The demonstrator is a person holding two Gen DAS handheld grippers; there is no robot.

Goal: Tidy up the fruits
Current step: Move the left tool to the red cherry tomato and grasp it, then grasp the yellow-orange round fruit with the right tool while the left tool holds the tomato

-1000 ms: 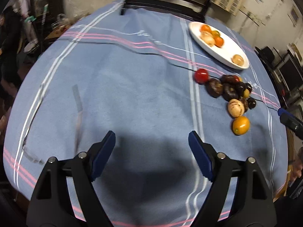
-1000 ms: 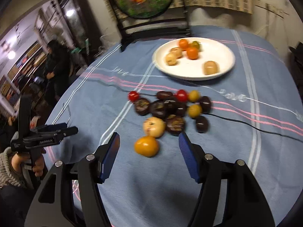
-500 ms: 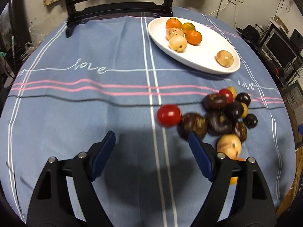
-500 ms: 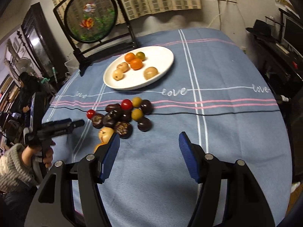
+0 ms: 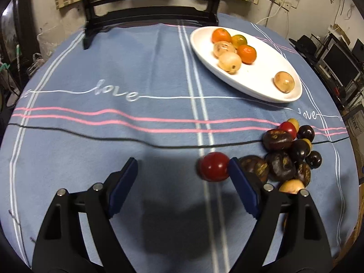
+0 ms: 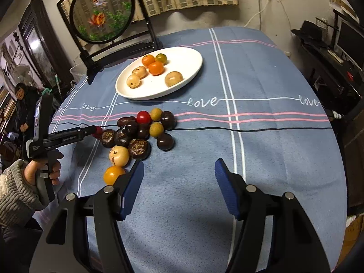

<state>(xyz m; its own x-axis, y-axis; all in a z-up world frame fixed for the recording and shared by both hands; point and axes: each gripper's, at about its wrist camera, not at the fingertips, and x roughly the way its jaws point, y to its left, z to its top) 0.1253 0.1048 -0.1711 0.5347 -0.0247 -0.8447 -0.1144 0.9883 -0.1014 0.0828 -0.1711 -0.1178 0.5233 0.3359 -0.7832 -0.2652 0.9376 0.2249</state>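
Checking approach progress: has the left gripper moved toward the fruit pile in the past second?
Yes. The left gripper has closed in on the pile; the red tomato now sits beside its right finger, jaws opening.

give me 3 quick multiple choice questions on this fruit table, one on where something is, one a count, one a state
1. Where is the red tomato nearest the left tool?
A. On the plate
B. On the cloth, at the edge of the dark fruit pile
C. Between the right tool's fingers

2. How many fruits lie on the white plate?
A. Three
B. Six
C. Nine

3. What is between the fingers of the right tool?
A. Nothing, only cloth behind
B. An orange fruit
C. A dark fruit

Answers: 1 B, the tomato sits on the blue tablecloth beside the dark fruits. 2 B, the right wrist view shows six. 3 A, its fingers stand apart with bare cloth behind.
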